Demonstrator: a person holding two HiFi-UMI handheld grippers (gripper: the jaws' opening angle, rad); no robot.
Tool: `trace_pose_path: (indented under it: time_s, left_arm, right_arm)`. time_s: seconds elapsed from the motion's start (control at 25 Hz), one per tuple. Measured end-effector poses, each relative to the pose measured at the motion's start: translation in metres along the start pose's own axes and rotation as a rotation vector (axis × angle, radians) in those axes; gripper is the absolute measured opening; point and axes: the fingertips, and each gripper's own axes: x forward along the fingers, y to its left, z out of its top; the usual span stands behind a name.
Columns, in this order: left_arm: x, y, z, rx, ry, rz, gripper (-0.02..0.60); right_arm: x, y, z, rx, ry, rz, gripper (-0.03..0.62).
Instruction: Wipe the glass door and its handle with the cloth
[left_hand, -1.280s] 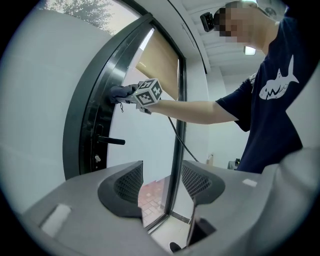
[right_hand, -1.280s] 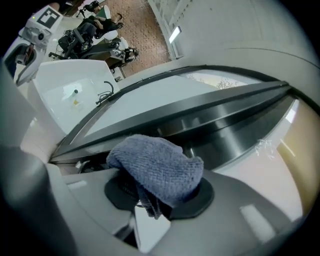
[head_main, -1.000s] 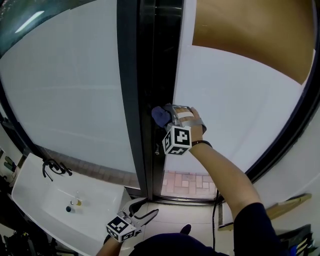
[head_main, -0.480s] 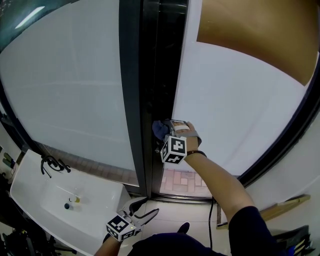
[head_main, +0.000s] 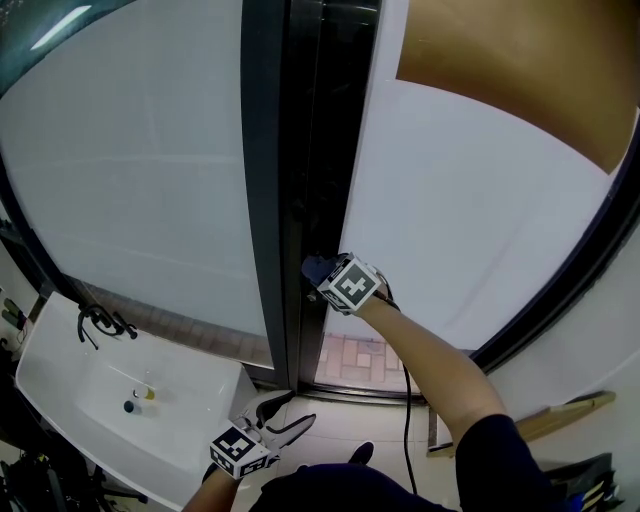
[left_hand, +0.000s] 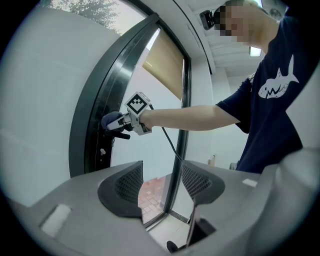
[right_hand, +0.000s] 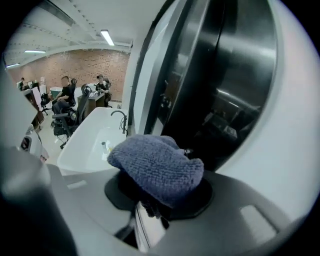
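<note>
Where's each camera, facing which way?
Head view: on the person's head, facing steeply down the black-framed glass door; shows left tongs, right tongs.
Left gripper view: on left tongs, facing up at the door; shows open jaws, torso.
Right gripper view: on right tongs, facing the door edge; jaws shut on blue-grey terry cloth.
Shared: head, left gripper views show that cloth.

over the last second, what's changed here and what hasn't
The right claw, shut on the blue cloth, slid down along the dark door frame. The left claw stayed low and open, holding nothing, and the door looks unmoved.
</note>
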Motion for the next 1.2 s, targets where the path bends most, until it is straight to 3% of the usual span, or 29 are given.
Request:
trace_pose_path:
  time_s: [0.12,0.32,0.6,0.96,1.08,1.2]
  left_arm:
    - [0.002,-0.001,-0.002,0.002,0.001,-0.006,0.238]
    - [0.003,-0.001,-0.003,-0.004,-0.001,-0.003,0.238]
    - [0.003,-0.003,-0.004,-0.002,0.000,-0.010,0.238]
    - [0.006,-0.007,0.001,0.013,-0.005,-0.030,0.238]
    - [0.003,-0.007,0.001,0.014,-0.007,-0.027,0.238]
    - [0.001,-0.005,0.001,0.013,-0.012,-0.024,0.238]
  right_arm:
    - [0.001,-0.001,0.001,-0.022,0.004,-0.007,0.127]
    - [-0.002,-0.003,-0.013,-0.051,0.100,0.014,0.129]
    - [-0.018,-0.011,-0.044,-0.028,0.187,0.061,0.133]
    - [-0.047,-0.029,-0.083,-0.075,0.289,0.021,0.130]
    - [-0.056,-0.024,-0.076,-0.113,0.260,0.026,0.129]
    - [-0.053,-0.017,-0.052,-0.076,0.178,0.055,0.130]
